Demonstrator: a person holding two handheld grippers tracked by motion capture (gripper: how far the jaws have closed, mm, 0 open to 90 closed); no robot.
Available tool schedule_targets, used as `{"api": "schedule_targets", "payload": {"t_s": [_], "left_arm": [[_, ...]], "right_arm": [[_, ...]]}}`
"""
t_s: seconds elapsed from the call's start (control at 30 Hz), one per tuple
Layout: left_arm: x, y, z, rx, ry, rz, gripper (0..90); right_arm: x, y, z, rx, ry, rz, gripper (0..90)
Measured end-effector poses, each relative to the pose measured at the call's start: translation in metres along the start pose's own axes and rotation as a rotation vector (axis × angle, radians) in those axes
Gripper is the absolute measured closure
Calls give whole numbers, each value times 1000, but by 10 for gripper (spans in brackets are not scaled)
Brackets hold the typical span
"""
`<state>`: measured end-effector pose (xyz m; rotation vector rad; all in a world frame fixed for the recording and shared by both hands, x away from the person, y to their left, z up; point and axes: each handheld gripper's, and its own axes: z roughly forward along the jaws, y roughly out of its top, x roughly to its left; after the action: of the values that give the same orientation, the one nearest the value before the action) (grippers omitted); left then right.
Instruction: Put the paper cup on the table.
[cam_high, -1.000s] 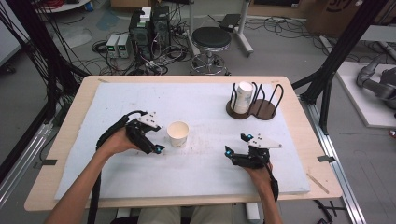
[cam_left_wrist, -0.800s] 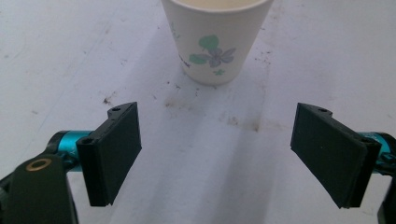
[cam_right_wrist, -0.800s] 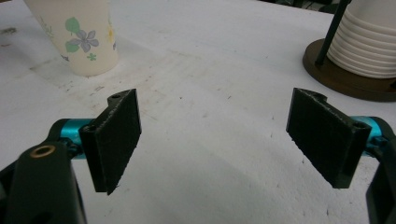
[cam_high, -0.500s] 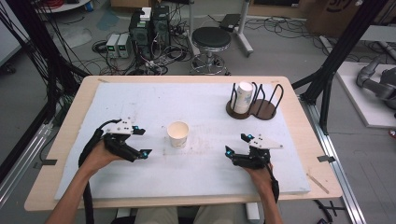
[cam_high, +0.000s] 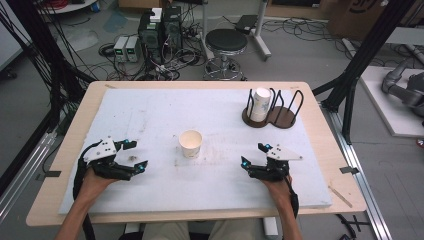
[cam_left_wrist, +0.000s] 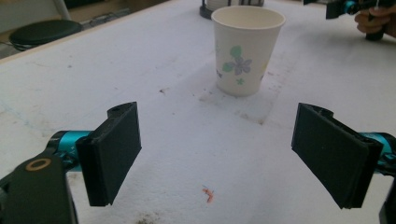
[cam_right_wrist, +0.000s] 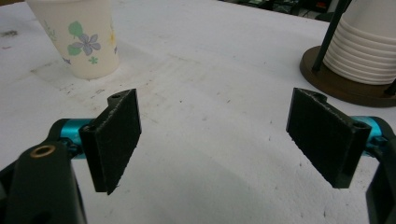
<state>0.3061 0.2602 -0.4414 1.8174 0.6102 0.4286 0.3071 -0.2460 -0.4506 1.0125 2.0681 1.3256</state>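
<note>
Bare mat all around the lone paper cup; rack far off

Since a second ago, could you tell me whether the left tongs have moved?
Yes, the left tongs drew away from the cup, toward the table's left edge.

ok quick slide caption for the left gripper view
Open left gripper facing an upright flowered paper cup on the white table mat.

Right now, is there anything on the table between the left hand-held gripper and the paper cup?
No. In the high view the white mat lies bare between the left hand-held gripper and the paper cup, with only faint smudges.
</note>
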Motion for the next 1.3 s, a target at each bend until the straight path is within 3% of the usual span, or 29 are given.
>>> {"api": "schedule_targets", "payload": {"t_s": [0.4,0.6,0.97,1.17,1.3], "left_arm": [[0,-19,-10,-52,109,-27,158],[-2,-23,-12,-71,129,-47,161],[-4,-23,-11,-57,160,-40,162],[-2,-23,-10,-49,158,-63,162],[-2,-23,-10,-52,161,-57,162]], "right_arm": [[1,-1,-3,-28,-14,0,183],[0,-1,-3,-31,-12,-4,183],[0,-2,-4,-38,-13,2,183],[1,-2,-2,-25,-7,-3,183],[0,-2,-3,-22,-3,7,183]]}}
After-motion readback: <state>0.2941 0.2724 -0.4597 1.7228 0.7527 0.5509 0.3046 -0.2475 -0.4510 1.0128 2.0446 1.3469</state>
